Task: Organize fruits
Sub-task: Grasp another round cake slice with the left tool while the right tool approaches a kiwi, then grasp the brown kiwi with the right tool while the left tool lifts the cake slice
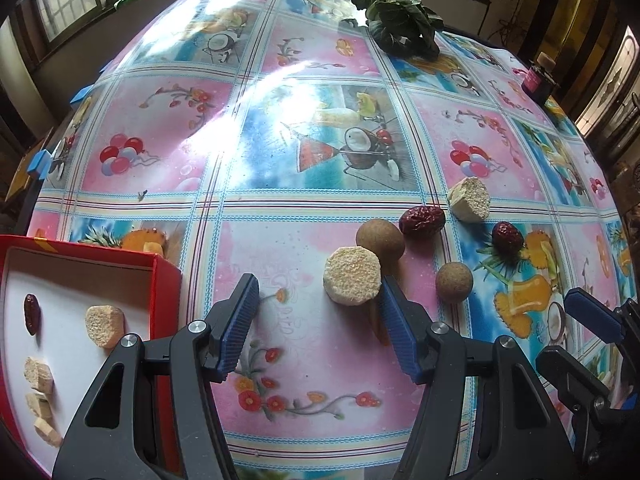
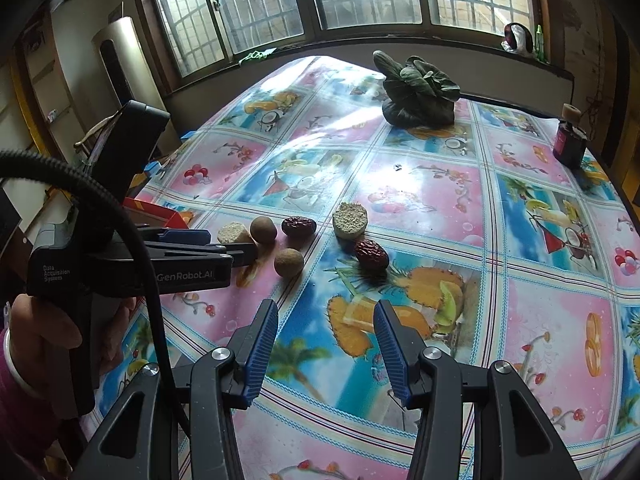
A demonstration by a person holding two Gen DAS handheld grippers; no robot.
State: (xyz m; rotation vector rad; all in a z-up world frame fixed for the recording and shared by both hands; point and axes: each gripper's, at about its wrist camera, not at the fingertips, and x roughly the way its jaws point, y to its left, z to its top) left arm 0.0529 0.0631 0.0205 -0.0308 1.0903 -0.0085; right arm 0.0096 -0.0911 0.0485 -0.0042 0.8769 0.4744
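My left gripper (image 1: pixel 318 322) is open, low over the table. A pale crumbly round slice (image 1: pixel 352 281) lies just ahead, close to its right finger. Behind it lie two brown round longans (image 1: pixel 380 239) (image 1: pixel 454 282), two red dates (image 1: pixel 422 221) (image 1: pixel 507 237) and a second pale slice (image 1: pixel 470 199). A red box (image 1: pixel 80 340) at the left holds a date (image 1: pixel 31 314) and several pale slices (image 1: pixel 105 326). My right gripper (image 2: pixel 326 336) is open and empty, short of a red date (image 2: pixel 372 254). In the right wrist view the left gripper (image 2: pixel 208 244) is beside a slice (image 2: pixel 233 233).
A leafy green vegetable (image 1: pixel 402 26) lies at the far side of the table with its printed oilcloth (image 1: pixel 304 160). A dark bottle (image 2: pixel 570 140) stands at the far right corner. Windows run behind the table. The right gripper's finger (image 1: pixel 592 314) shows at the lower right.
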